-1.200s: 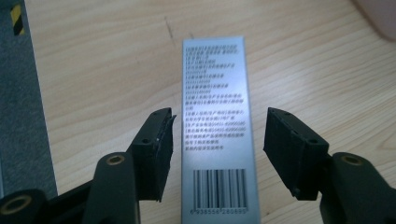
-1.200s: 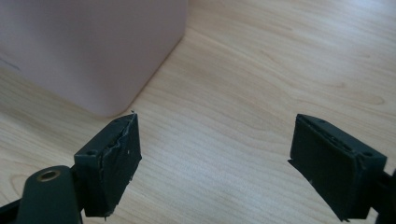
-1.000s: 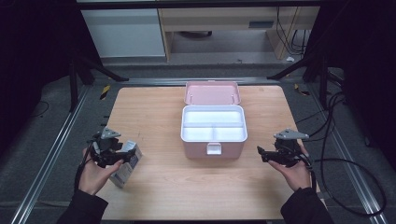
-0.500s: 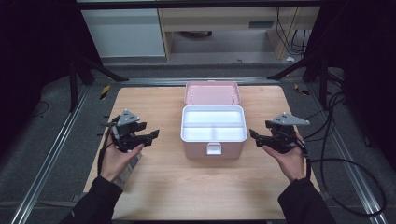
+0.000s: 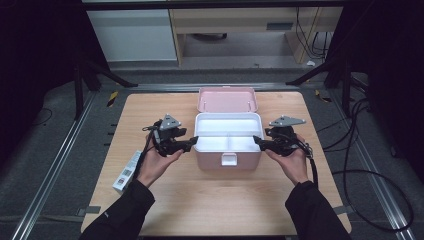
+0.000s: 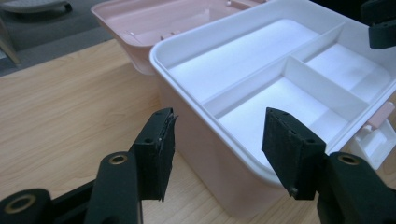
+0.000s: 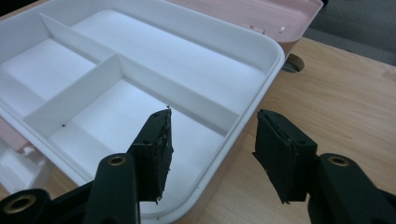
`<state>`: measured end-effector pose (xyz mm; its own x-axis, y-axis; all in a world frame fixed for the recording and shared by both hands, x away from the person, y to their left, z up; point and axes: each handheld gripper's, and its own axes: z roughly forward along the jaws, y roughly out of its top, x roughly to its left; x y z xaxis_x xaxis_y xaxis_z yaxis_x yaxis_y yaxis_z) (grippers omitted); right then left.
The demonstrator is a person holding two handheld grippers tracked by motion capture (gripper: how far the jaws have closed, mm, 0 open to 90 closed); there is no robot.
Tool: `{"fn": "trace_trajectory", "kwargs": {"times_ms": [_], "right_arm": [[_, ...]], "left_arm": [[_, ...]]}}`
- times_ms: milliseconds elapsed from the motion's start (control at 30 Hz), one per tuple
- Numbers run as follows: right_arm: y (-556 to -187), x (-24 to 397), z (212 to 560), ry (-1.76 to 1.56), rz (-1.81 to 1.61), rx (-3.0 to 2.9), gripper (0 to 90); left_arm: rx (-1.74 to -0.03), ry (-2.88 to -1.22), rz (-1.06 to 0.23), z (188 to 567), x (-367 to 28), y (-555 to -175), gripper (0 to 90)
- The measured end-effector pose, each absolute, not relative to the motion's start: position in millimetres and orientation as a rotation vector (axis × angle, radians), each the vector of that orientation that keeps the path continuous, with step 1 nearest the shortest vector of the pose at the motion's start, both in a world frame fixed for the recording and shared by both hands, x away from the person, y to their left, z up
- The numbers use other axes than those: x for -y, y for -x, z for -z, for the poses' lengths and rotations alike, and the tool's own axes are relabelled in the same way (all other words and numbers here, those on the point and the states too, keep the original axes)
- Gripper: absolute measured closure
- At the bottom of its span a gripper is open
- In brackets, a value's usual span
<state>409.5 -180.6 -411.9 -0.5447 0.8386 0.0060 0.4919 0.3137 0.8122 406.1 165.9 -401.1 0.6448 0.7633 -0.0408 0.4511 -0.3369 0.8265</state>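
A pink box (image 5: 215, 161) with a white divided tray (image 5: 227, 125) stands open mid-table, its pink lid (image 5: 227, 100) lying back behind it. My left gripper (image 5: 192, 141) straddles the box's left wall (image 6: 205, 140), one jaw outside and one over the tray. My right gripper (image 5: 257, 141) straddles the right rim (image 7: 243, 121) the same way. Both pairs of jaws have just been closing, with the wall between them. A gap remains on each side, so both grippers (image 6: 217, 144) (image 7: 212, 144) are open.
A small white carton (image 5: 127, 170) with a barcode lies near the table's left edge, beside the left forearm. A white latch (image 5: 229, 159) sits on the box's front. Cables trail on the floor to the right of the table (image 5: 210, 200).
Both hands have moved inward to the box. The left gripper moved away from the carton to the left rim, and the right gripper came to the right rim with narrower jaws.
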Motion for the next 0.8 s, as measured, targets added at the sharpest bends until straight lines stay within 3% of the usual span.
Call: {"fn": "trace_trajectory", "kwargs": {"times_ms": [433,800], "right_arm": [[-414.4,175.9,423.3,-1.197,-1.035,-2.201,57.5],[-406.2,160.9,426.7,-1.226,-1.072,-2.190,57.1]], "left_arm": [[-0.970,-2.003,-0.393,418.6,-156.2,-415.6,53.5],[-0.993,-2.014,-0.432,414.8,-173.0,-407.6,60.6]]}}
